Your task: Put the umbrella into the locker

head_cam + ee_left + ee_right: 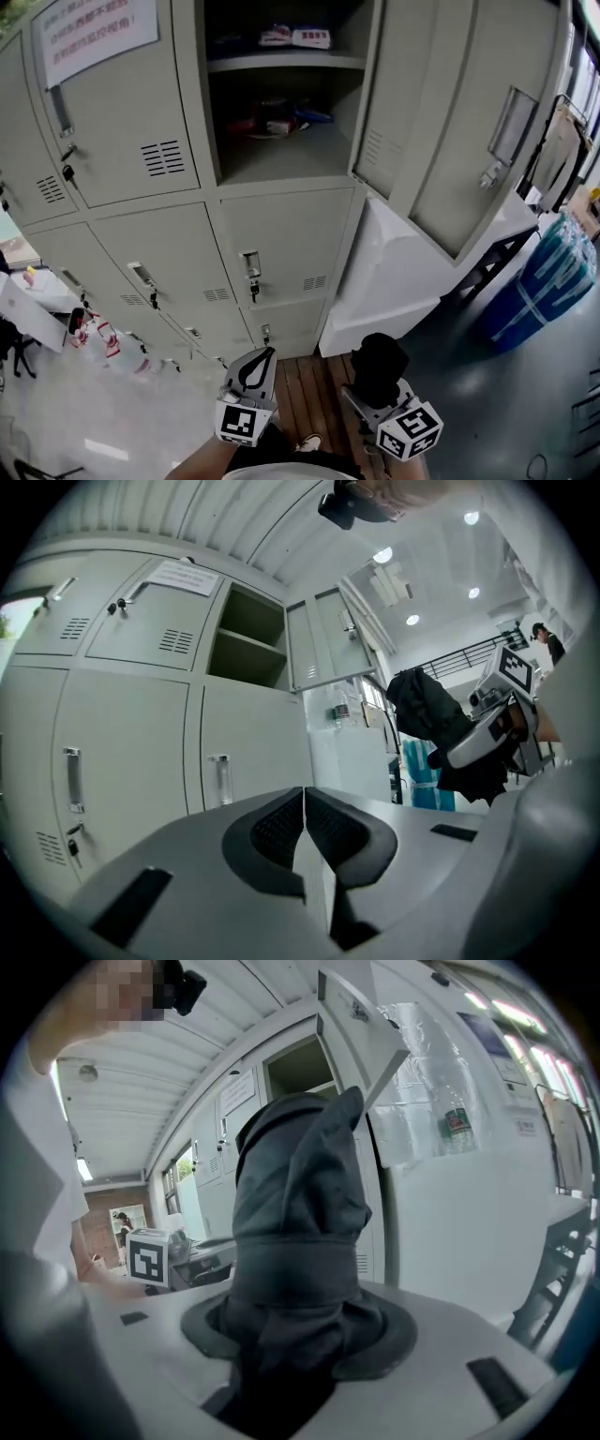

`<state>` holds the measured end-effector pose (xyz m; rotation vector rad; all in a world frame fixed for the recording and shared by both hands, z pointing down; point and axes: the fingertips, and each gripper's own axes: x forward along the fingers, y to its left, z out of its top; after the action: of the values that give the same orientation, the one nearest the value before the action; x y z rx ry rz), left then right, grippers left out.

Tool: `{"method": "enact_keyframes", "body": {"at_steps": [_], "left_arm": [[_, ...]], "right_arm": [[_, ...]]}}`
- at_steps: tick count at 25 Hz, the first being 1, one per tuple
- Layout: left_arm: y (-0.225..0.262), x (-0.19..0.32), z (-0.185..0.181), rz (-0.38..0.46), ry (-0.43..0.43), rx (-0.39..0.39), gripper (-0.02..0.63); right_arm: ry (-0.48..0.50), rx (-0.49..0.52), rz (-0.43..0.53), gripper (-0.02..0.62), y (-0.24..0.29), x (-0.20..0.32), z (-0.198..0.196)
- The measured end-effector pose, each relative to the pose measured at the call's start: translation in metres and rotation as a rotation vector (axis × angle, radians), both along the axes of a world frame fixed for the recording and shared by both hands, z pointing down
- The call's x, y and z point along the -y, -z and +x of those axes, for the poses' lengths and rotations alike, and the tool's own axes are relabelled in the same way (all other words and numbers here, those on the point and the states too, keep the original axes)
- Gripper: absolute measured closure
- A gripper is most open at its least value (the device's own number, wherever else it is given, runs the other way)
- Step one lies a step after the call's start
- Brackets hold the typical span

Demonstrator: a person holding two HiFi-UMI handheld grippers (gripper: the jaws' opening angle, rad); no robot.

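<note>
A folded black umbrella (380,361) stands up from my right gripper (373,396), low in the head view. In the right gripper view its dark fabric (298,1213) fills the space between the jaws, and my right gripper (300,1330) is shut on it. My left gripper (261,358) is beside it to the left, shut on nothing, with its pads (281,829) pressed together. The open locker (281,155) is ahead and above, at the top middle of the grey bank, its door (469,122) swung out to the right. The left gripper view shows the same opening (248,649) and the umbrella (436,726).
Small packets lie on the open locker's upper shelf (295,37) and at the back of its lower space (277,122). A white table (394,272) stands right of the lockers, under the open door. Blue bottle packs (548,277) sit far right. Closed lockers (272,253) below have keys hanging.
</note>
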<state>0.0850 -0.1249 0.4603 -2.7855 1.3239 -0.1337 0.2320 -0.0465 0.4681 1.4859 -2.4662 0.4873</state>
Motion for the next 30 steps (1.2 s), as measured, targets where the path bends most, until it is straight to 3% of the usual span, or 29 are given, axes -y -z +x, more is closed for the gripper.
{"method": "enact_keyframes", "body": {"at_steps": [3, 10, 18, 30], "left_arm": [[0.003, 0.009, -0.01, -0.006, 0.067, -0.009, 0.578], [0.014, 0.038, -0.023, 0.001, 0.112, -0.023, 0.578], [0.011, 0.062, -0.016, 0.002, 0.106, -0.038, 0.578], [0.028, 0.064, -0.025, 0.03, 0.125, -0.053, 0.578]], "right_arm": [[0.06, -0.001, 0.009, 0.356, 0.011, 0.023, -0.004], [0.112, -0.009, 0.047, 0.356, 0.034, 0.065, -0.014], [0.148, -0.027, 0.045, 0.356, 0.038, 0.099, -0.018], [0.23, -0.095, 0.144, 0.356, 0.081, 0.134, -0.036]]}}
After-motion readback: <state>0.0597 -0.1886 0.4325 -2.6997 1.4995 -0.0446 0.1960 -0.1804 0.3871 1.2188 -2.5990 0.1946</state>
